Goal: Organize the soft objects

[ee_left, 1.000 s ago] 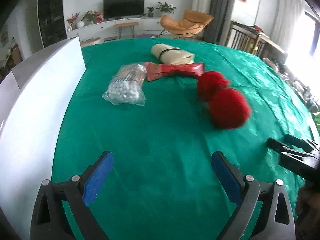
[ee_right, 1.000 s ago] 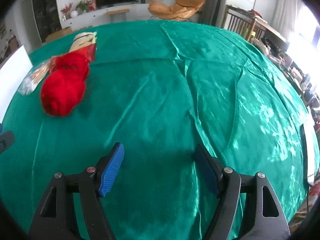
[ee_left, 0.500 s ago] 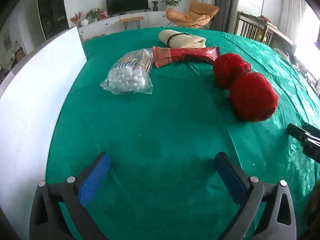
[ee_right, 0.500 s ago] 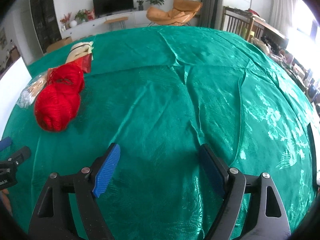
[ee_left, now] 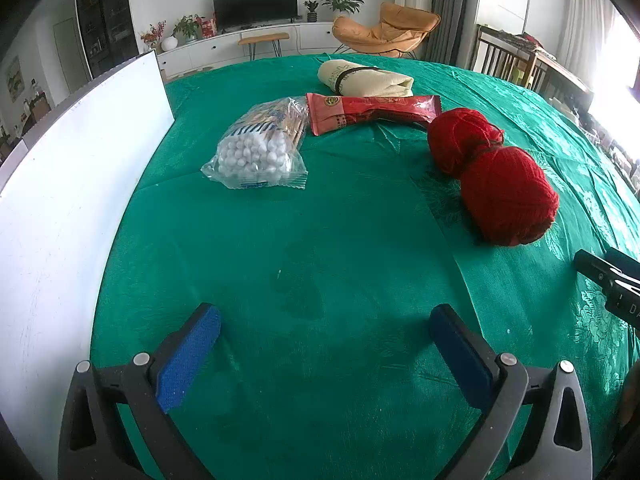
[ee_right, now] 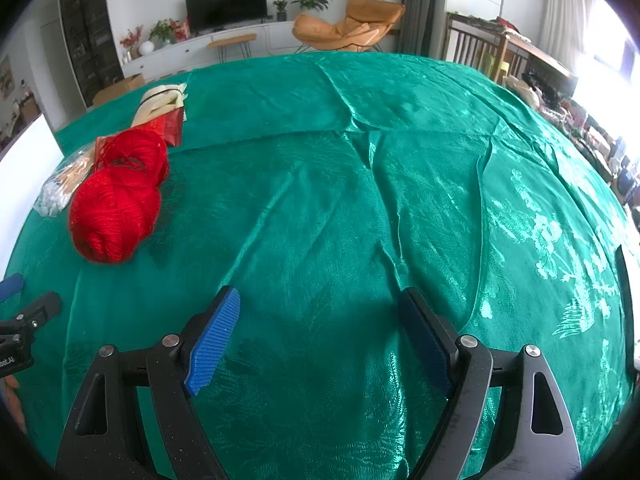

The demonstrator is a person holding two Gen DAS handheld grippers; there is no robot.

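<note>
Two red yarn balls, the near one point(ee_left: 508, 196) and the far one point(ee_left: 460, 140), lie touching on the green tablecloth point(ee_left: 320, 240). Left of them lies a clear bag of cotton swabs point(ee_left: 256, 152). Behind are a red packet point(ee_left: 372, 110) and a rolled beige cloth point(ee_left: 364, 78). My left gripper point(ee_left: 324, 320) hangs open over bare cloth, well short of all of them. My right gripper point(ee_right: 320, 300) is open over empty cloth, with the near yarn ball point(ee_right: 112, 216) to its far left. Nothing is between either pair of fingers.
A white board point(ee_left: 72, 160) stands along the table's left side. The right gripper's finger point(ee_left: 608, 280) shows at the right edge of the left wrist view. The left gripper's finger point(ee_right: 28, 312) shows at the left edge of the right wrist view. Chairs and furniture stand beyond the table.
The yarn balls were blurred a second ago and now lie still and sharp. Both grippers' jaws stand slightly wider. Neither hand has shifted much.
</note>
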